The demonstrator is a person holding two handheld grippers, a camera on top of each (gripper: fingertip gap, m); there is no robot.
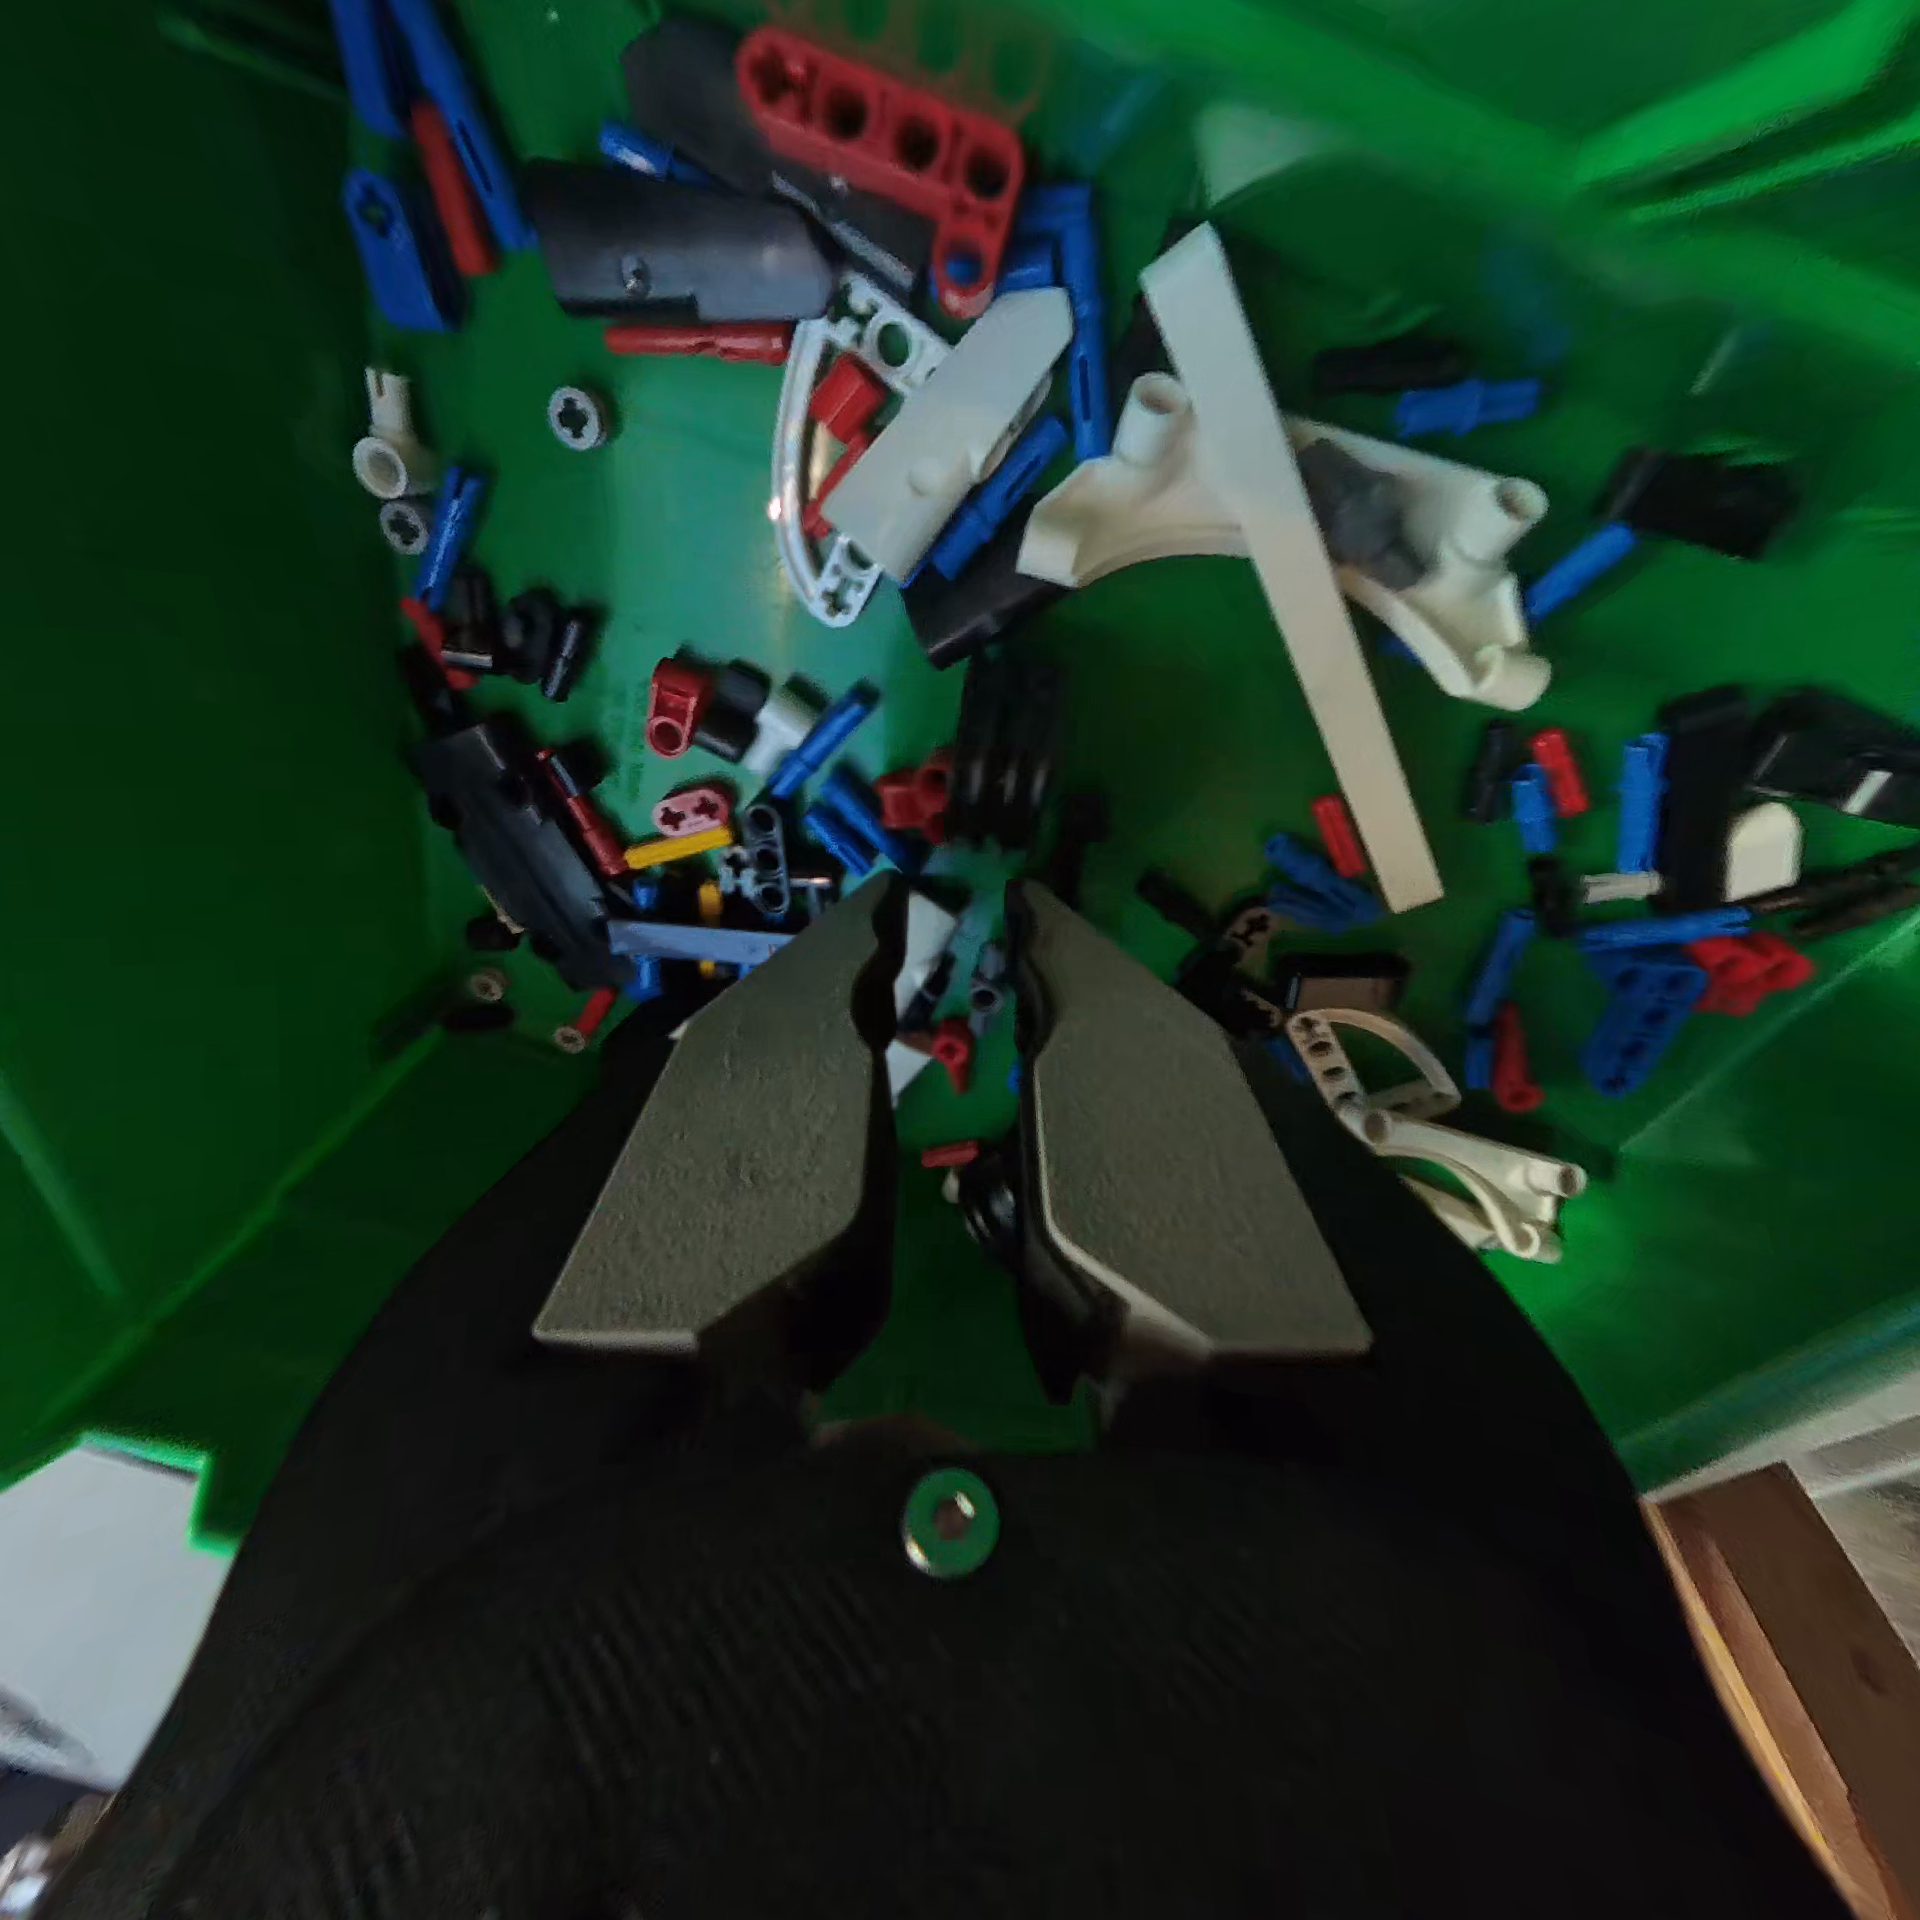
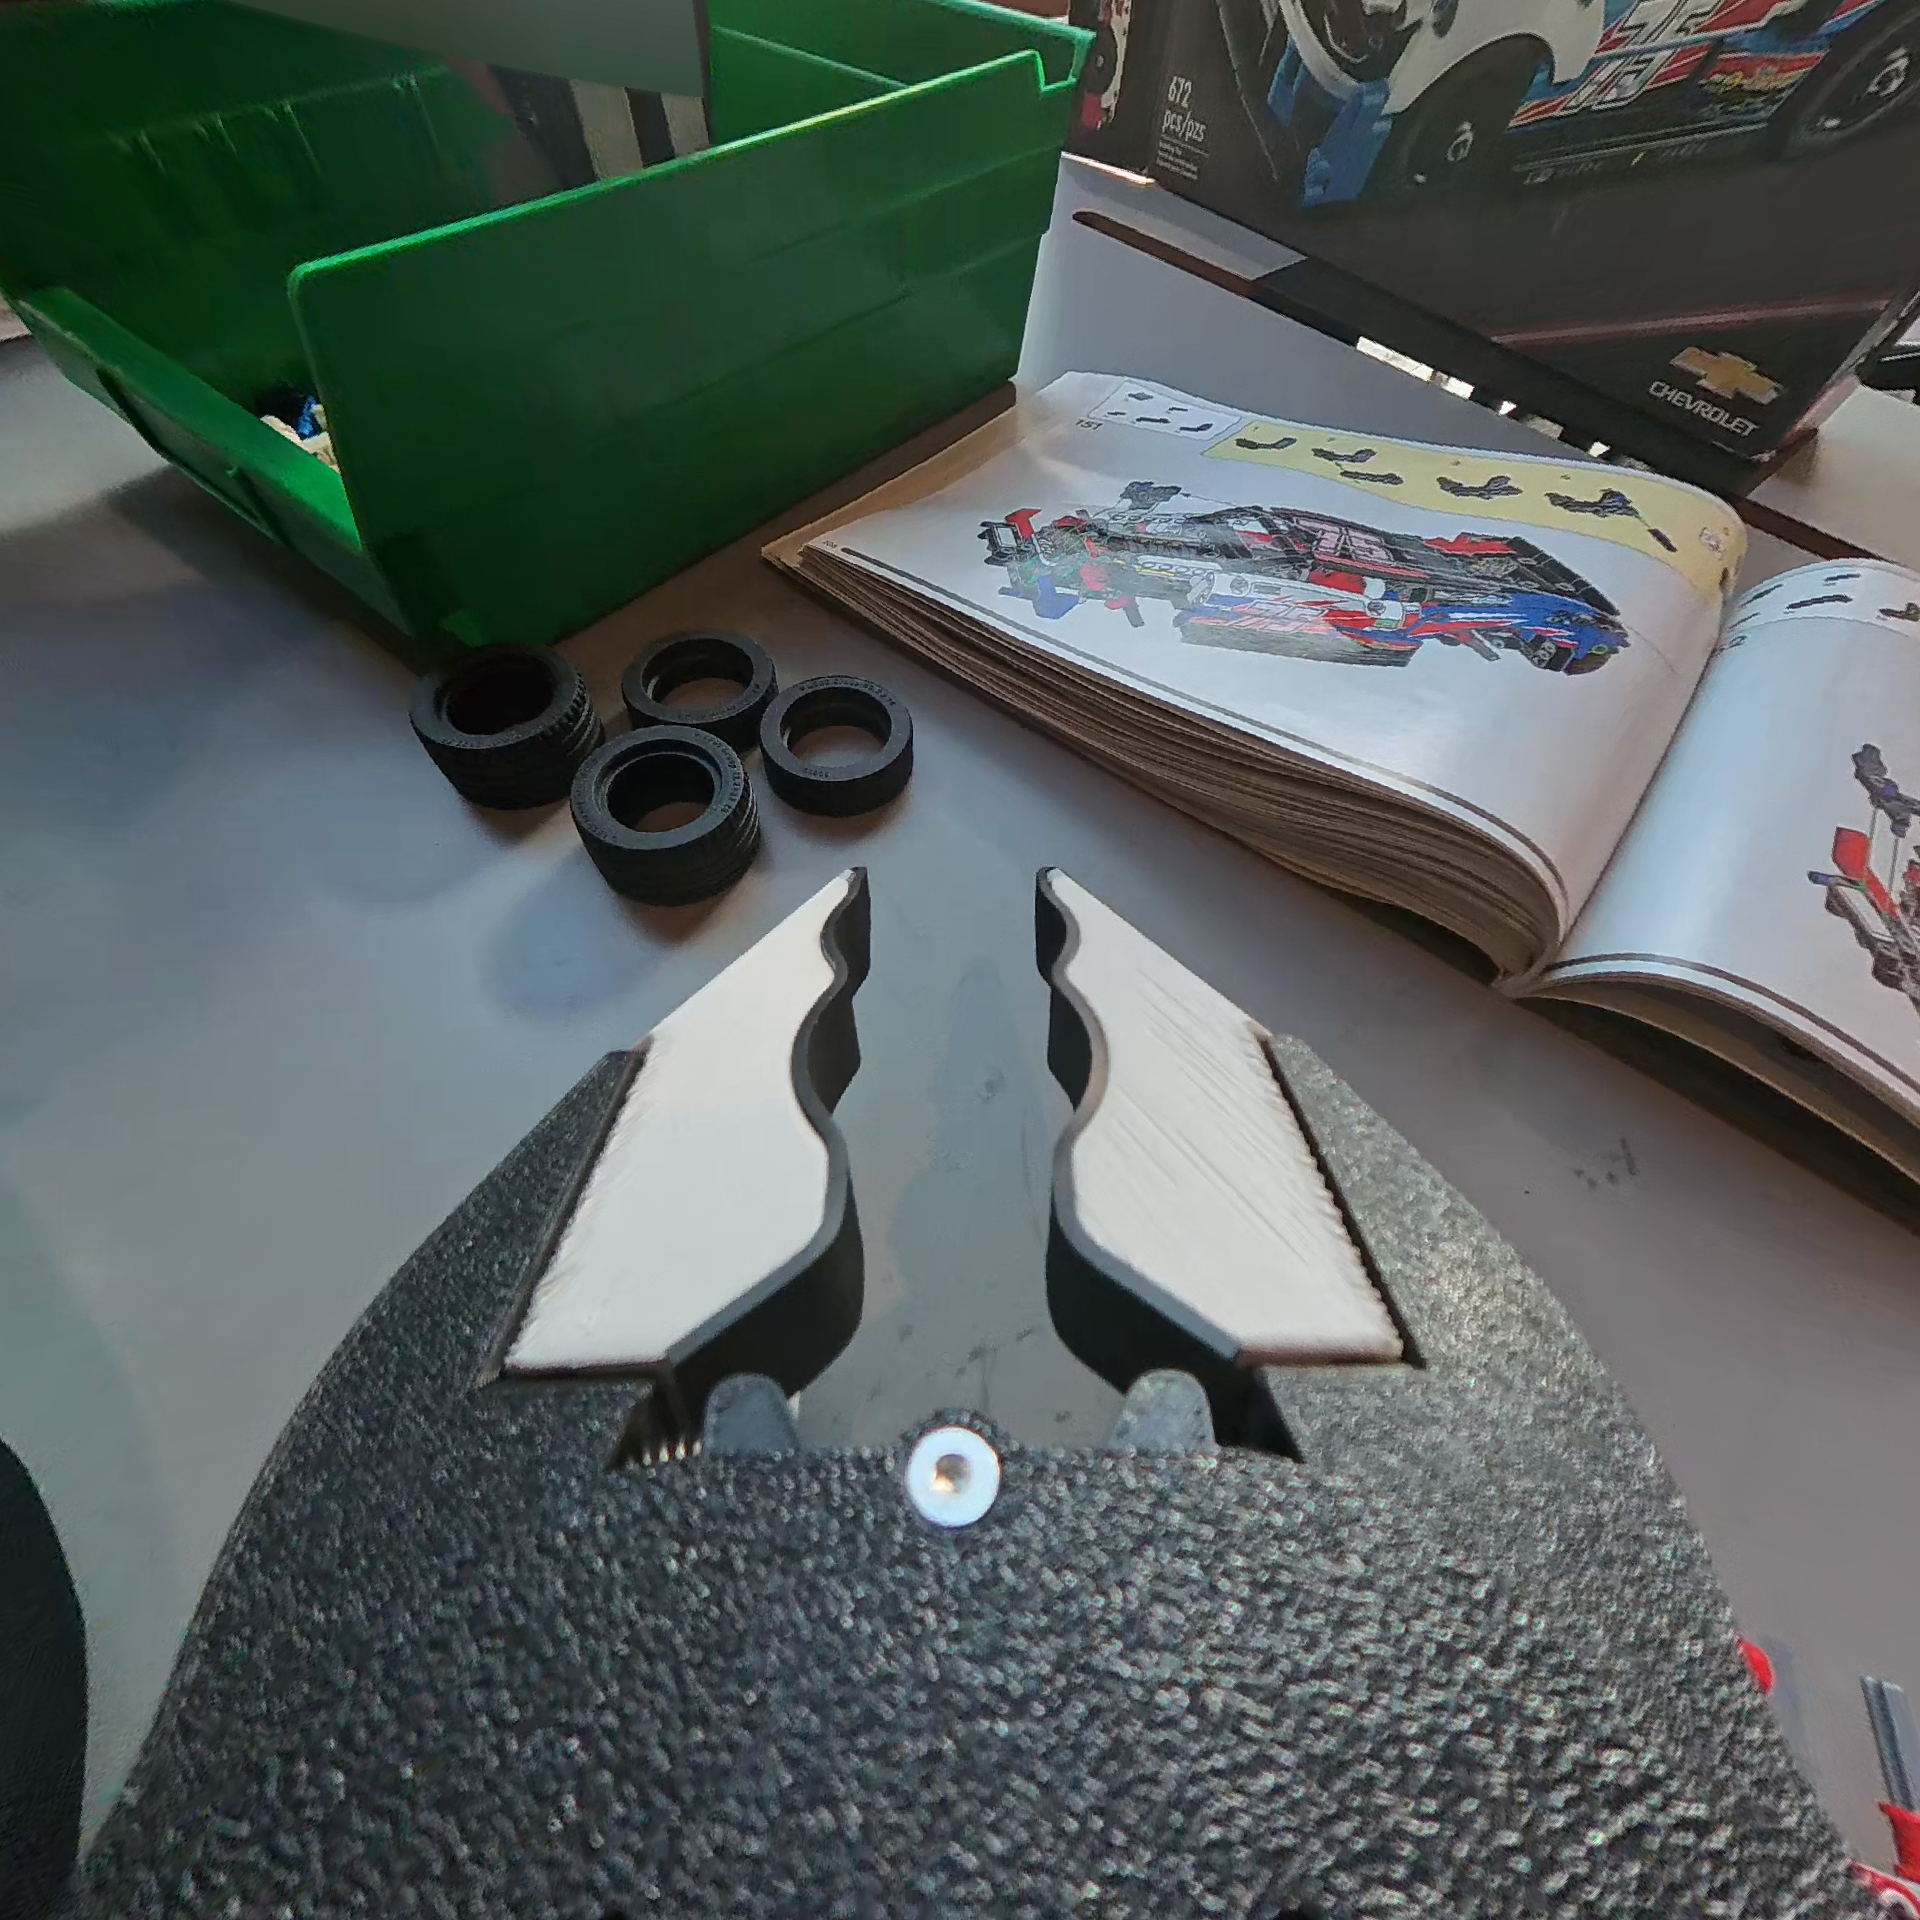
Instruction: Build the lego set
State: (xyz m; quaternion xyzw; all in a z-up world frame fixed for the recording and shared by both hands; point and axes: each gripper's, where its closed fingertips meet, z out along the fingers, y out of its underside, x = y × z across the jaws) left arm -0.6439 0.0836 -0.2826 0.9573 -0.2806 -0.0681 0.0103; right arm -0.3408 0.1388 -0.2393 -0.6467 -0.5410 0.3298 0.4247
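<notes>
My left gripper (image 1: 951,894) is open and empty, reaching down inside a green bin (image 1: 208,727) over a litter of small lego parts: blue pins, red connectors, black pieces. A long white beam (image 1: 1278,540), a red beam with holes (image 1: 894,135) and white curved panels (image 1: 956,436) lie farther in. Small grey and red pieces (image 1: 971,1013) sit between the fingers. My right gripper (image 2: 951,883) is open and empty above the grey table (image 2: 260,1039). Several black tyres (image 2: 665,748) lie just ahead of it, beside the green bin (image 2: 623,395).
An open instruction book (image 2: 1351,665) lies to the right of the tyres. The set's box (image 2: 1558,208) stands behind it. Part of a red and white build (image 2: 1891,1829) shows at the bottom right edge. The bin's walls close in around my left gripper. My hands' fingertips stand some 30 cm from each other. Measured from the fingertips, the open instruction book (image 2: 1351,665) is 12 cm or so from the right gripper and 30 cm from the left.
</notes>
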